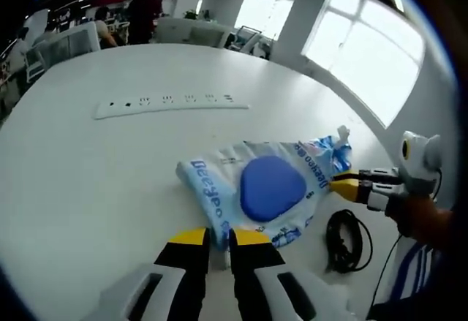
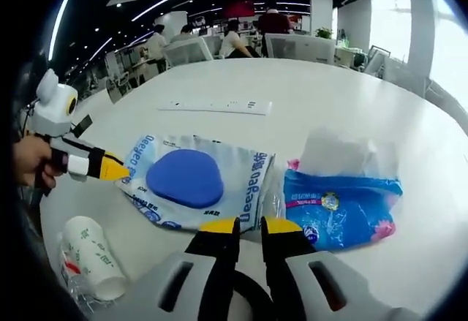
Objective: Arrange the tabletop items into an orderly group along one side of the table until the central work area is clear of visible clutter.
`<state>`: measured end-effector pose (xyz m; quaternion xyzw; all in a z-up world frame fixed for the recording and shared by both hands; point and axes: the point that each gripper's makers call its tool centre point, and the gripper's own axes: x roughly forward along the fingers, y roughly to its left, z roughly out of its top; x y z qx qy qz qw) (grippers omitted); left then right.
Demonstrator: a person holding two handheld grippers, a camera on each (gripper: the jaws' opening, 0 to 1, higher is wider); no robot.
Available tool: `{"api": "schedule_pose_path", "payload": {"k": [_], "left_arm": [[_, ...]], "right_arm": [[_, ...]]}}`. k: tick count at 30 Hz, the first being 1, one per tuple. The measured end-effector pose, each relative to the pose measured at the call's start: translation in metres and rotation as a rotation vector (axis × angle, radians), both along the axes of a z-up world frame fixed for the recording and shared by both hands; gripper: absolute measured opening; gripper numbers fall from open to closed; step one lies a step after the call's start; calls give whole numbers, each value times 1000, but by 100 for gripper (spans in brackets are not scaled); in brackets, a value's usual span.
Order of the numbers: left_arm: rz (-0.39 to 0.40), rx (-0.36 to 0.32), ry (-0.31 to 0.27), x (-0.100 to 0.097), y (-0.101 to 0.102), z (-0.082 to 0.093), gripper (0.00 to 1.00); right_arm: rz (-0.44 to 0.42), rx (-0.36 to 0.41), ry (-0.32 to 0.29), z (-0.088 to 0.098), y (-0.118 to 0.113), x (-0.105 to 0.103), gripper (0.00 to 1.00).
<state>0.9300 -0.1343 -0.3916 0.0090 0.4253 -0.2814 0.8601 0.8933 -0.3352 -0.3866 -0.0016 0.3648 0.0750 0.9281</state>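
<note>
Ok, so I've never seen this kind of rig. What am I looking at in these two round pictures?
There is no robot here. A person holds a two-jaw tool in each hand, and a fisheye camera rides on each tool and looks along its jaws. The left gripper view shows the left gripper at the bottom, and the right gripper comes in from the side. The right gripper view mirrors this, and a hand shows there holding the left gripper.

On the white table lie a wipes pack with a blue lid, a blue tissue pack, a sleeve of paper cups, a power strip and a black cable.

Both grippers sit at opposite edges of the wipes pack with their jaws nearly together. I can't tell if they actually pinch it.
</note>
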Motion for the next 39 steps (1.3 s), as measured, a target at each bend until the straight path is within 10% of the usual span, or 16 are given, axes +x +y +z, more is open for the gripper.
{"api": "schedule_pose_path", "payload": {"k": [32,39], "left_arm": [[-72,-106,-99,-84,30,63,51],[-86,-119,-65,-104,32,55,54]], "right_arm": [[61,55,-87,49,6,-60,63],[49,60,-89,55,-2,-79,74]]}}
